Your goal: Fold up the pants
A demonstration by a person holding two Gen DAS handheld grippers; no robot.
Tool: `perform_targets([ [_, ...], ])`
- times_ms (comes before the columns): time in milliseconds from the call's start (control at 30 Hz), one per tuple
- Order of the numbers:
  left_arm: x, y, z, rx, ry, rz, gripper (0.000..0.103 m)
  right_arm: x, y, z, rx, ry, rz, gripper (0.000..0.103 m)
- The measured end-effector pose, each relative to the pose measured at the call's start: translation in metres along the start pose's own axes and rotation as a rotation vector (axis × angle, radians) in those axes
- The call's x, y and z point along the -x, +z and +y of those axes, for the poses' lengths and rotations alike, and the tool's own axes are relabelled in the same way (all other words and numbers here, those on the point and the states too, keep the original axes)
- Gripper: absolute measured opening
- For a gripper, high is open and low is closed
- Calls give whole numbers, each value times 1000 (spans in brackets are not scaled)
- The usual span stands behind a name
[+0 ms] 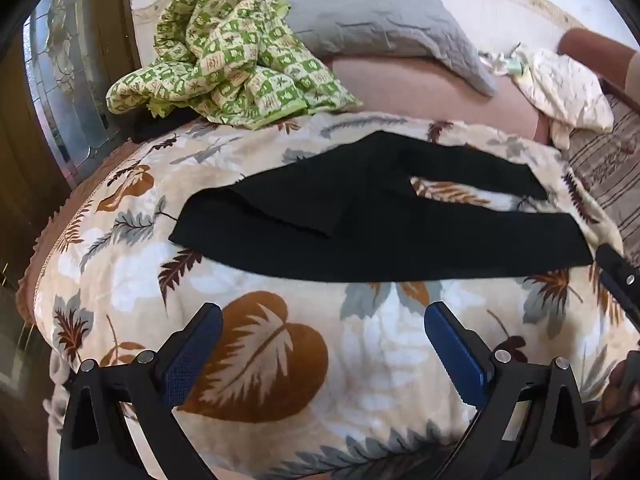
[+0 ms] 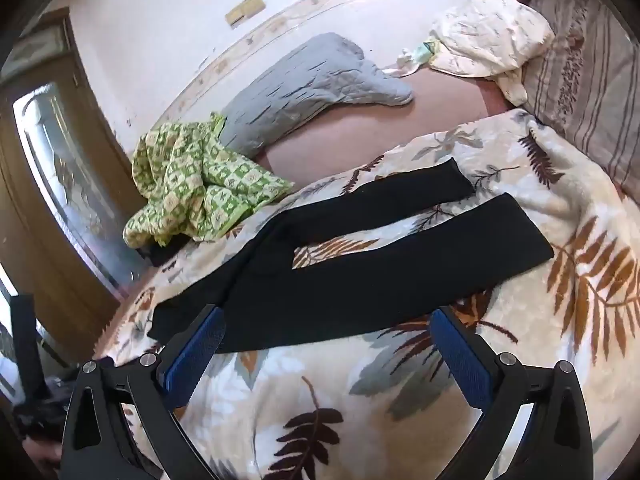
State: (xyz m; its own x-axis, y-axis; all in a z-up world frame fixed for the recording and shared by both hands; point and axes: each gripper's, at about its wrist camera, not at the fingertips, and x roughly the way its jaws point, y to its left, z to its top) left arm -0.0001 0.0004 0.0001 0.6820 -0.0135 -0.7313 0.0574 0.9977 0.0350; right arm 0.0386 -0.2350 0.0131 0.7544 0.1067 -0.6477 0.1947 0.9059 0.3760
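Black pants [image 1: 360, 216] lie flat on a leaf-patterned blanket [image 1: 256, 360], waist to the left, two legs spread apart to the right. My left gripper [image 1: 324, 316] is open and empty, hovering over the blanket just short of the near edge of the pants. In the right wrist view the pants [image 2: 360, 264] run from lower left to upper right. My right gripper [image 2: 326, 320] is open and empty, its fingers over the near leg and waist area. The right gripper's tip shows at the right edge of the left wrist view [image 1: 618, 276].
A crumpled green checked cloth [image 1: 224, 52] lies beyond the pants' waist. A grey pillow [image 1: 392, 28] and a cream crumpled cloth [image 1: 568, 88] lie farther back on the pink sheet [image 1: 420, 88]. A striped pillow [image 2: 592, 80] is at the right. A wooden glass door [image 2: 60, 184] stands at the left.
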Motion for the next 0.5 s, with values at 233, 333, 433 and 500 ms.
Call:
perform_targets([
  [233,18,-12,11,8,-40,-21,102,4,5,-4,-20,33,-1,102],
  [333,-5,-9,-15,-47,36,45,102,3,6,1,-18,27,-5,103],
  [433,-9,-7,-26,-49,44,61,102,6,3,-8,-50,47,-18,102],
  [500,-8,-10,-29,-45,36,62,102,7,3,-12,-61,60,-19,103],
])
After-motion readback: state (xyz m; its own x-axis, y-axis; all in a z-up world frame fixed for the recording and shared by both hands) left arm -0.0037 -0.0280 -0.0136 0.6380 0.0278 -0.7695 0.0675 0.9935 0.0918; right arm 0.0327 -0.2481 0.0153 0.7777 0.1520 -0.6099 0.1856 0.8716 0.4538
